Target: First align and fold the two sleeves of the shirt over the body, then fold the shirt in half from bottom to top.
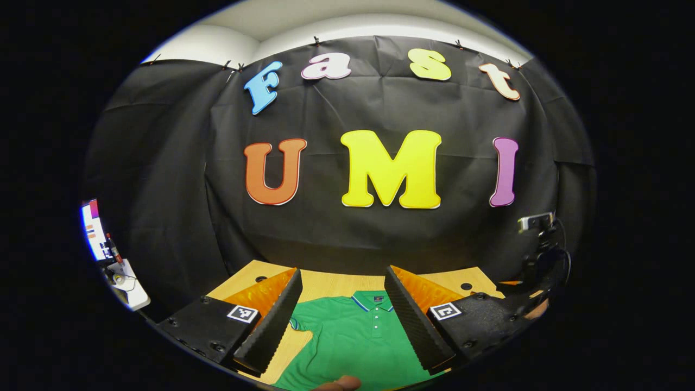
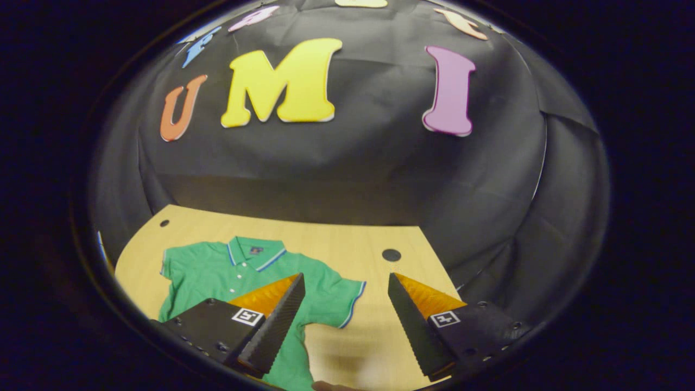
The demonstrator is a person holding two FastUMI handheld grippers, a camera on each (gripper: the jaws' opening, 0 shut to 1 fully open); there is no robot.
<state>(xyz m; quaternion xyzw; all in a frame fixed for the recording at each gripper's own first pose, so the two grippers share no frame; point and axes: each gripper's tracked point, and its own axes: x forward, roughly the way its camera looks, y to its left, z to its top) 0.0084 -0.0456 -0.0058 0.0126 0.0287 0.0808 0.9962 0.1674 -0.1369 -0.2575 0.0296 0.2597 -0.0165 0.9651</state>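
Green polo shirt (image 2: 228, 271) lying flat and face up on the pale wooden table (image 2: 347, 239), collar toward the black cloth wall, both short sleeves spread out to the sides and not yet folded. Soft knit by the look of it: light, limp, likely to drape and wrinkle rather than hold a crease, so best pinched at a hem or sleeve cuff and dragged low across the body.

Going left to right: left sleeve (image 2: 171, 266) with its striped cuff near the table's left edge; buttoned placket and striped collar (image 1: 372, 301) at centre; right sleeve (image 2: 342, 296) reaching toward bare wood. Round hole (image 2: 391, 254) in the tabletop well apart from the cloth.

Left gripper (image 1: 345, 326) hovering above the chest, jaws wide, nothing between them. Right gripper (image 2: 347, 326) also spread wide and empty, with the right sleeve's cuff between its fingers in the picture. Possibly a fingertip at the bottom edge of the left gripper view, too cropped to be sure.

Sensible first hold: outer cuff edge of each sleeve.
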